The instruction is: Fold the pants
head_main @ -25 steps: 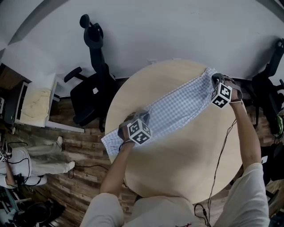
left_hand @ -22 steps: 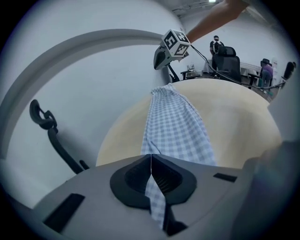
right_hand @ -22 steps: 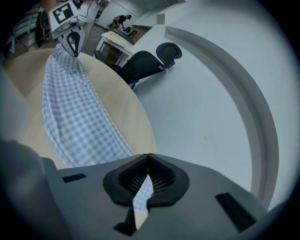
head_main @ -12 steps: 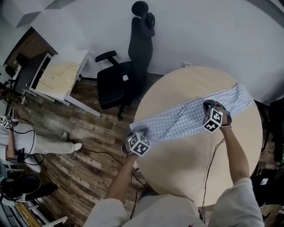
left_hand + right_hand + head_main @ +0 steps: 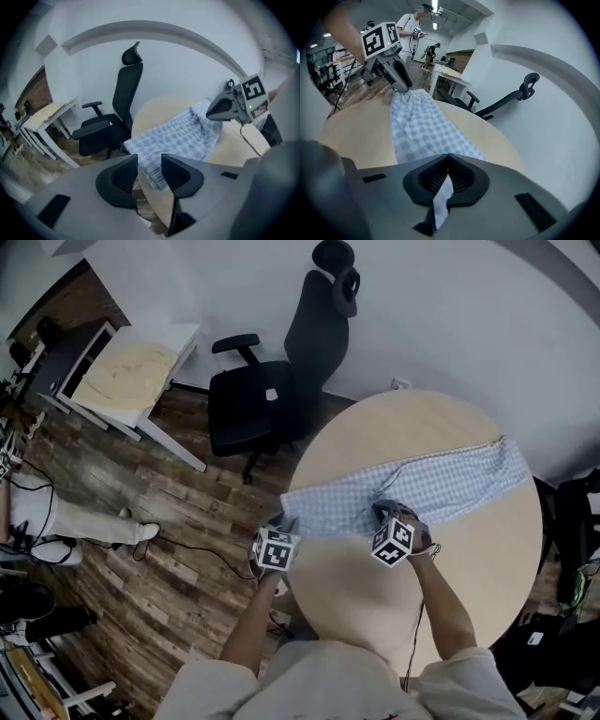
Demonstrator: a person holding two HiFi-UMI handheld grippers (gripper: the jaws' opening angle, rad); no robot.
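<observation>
Lying in a long band across the round pale wooden counter [image 5: 487,563]: blue-and-white checked cloth pants [image 5: 441,486]. Pinched partway along by the fingers [image 5: 462,178] of the right gripper [image 5: 449,176], closed tight on a fold. At the pants' end by the counter's edge, fingers [image 5: 121,176] of the left gripper [image 5: 150,171] just opening, apart, hem in the gap, unpressed.

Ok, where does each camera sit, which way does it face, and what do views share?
Head view: on the person's head, facing steeply down at table, pants, both forearms.
Left gripper view: on the left claw, along jaws that have just been opening, pants edge loose between, toward the chair.
Right gripper view: on the right claw, shut on pants, facing the left claw.
Shared: all three show pants, table and chair.
</observation>
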